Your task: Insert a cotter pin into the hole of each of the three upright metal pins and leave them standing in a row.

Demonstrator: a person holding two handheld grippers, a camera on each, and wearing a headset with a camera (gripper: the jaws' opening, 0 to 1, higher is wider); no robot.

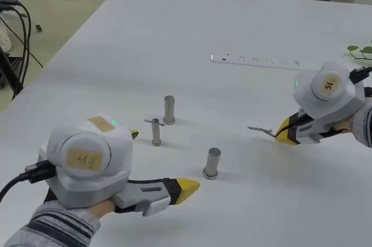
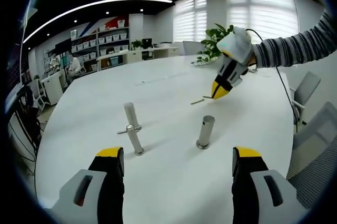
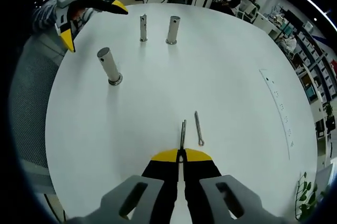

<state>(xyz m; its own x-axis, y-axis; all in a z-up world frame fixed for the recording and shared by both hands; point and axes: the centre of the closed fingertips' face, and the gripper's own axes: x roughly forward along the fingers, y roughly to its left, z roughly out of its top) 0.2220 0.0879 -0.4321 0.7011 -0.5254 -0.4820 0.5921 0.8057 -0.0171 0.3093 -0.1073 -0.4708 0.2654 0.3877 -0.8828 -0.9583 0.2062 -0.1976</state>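
Observation:
Three upright metal pins stand on the white table [image 1: 192, 43]: a thick one [image 1: 169, 110] at the back, a thin one [image 1: 156, 132] in front of it, and a thick one [image 1: 211, 163] nearer me. A cotter pin [image 1: 151, 121] sticks out sideways from the thin pin [image 2: 132, 129]. My left gripper [image 1: 187, 186] is open at the lower left and empty, facing the pins [image 2: 205, 132]. My right gripper [image 3: 182, 155], low over the table at the right, is shut on a cotter pin [image 3: 182, 133] that points toward the pins. Another cotter pin [image 3: 199, 127] lies loose beside it.
A white power strip [image 1: 256, 61] lies across the table behind the right gripper. A green plant [image 1: 360, 51] is at the far right edge. The table's left edge runs diagonally, with cables and a stand [image 1: 11, 32] on the floor beyond it.

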